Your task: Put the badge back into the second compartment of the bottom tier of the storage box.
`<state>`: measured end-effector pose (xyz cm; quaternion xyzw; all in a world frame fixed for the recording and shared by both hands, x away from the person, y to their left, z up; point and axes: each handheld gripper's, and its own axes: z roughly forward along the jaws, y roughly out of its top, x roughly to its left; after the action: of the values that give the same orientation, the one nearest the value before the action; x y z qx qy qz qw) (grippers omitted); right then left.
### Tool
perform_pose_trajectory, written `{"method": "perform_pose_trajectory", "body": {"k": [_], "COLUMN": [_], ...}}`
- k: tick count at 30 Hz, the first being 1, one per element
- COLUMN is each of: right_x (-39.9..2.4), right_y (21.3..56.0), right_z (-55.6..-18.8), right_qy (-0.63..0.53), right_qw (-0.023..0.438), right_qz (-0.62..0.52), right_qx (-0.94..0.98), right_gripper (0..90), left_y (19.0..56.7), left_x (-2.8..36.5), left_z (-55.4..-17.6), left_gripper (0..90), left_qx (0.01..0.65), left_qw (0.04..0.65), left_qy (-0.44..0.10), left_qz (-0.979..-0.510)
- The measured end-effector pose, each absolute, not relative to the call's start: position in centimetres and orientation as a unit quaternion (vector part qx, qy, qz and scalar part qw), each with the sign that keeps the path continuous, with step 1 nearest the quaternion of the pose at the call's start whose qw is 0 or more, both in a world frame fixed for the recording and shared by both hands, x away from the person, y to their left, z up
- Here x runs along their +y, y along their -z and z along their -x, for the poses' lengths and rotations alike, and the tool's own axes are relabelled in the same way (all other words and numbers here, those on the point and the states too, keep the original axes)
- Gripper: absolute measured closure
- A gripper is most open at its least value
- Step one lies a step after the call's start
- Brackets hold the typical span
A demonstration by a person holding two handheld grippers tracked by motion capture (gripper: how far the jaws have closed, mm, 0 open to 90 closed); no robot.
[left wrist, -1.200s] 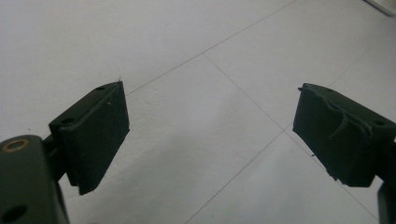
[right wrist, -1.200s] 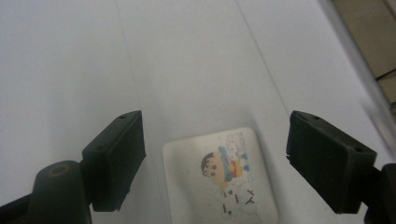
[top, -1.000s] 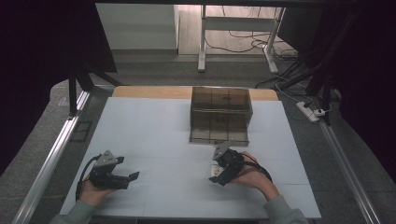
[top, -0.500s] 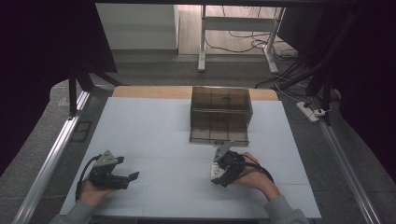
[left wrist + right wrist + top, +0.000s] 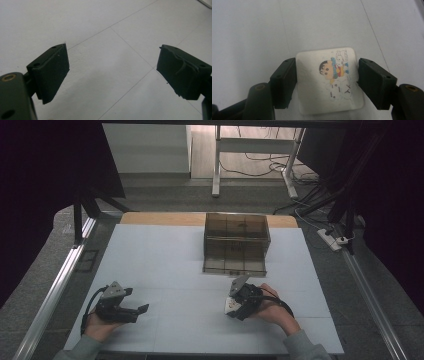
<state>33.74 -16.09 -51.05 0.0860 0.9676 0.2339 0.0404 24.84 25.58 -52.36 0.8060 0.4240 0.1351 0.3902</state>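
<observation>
The right gripper has just been closing its jaws, and they now clamp the two opposite sides of a small white square tile printed with a cartoon child; the tile lies flat on the white tabletop. In the high view the right gripper sits at the near right of the tabletop, a hand around it, with the pale tile at its tip. Just beyond it, toward the far edge, stands a smoky see-through box with its front panel folded down. The left gripper rests at the near left, well apart from the tile, its jaws wide apart over bare tabletop.
</observation>
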Motion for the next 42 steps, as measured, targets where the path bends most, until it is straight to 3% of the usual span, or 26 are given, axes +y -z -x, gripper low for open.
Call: {"method": "perform_pose_trajectory", "body": {"k": [42], "right_x": [-17.2], "right_y": [48.8], "right_z": [-33.6], "right_qy": [-0.29], "right_qw": [0.063], "right_qz": [-0.107], "right_qx": [0.949], "right_gripper": [33.4], "left_y": [52.4], "left_x": [25.7], "left_z": [-24.8], "left_gripper": [10.8], "left_qx": [0.423], "left_qw": [0.391], "left_qy": [-0.135], "left_qz": [-0.806]}}
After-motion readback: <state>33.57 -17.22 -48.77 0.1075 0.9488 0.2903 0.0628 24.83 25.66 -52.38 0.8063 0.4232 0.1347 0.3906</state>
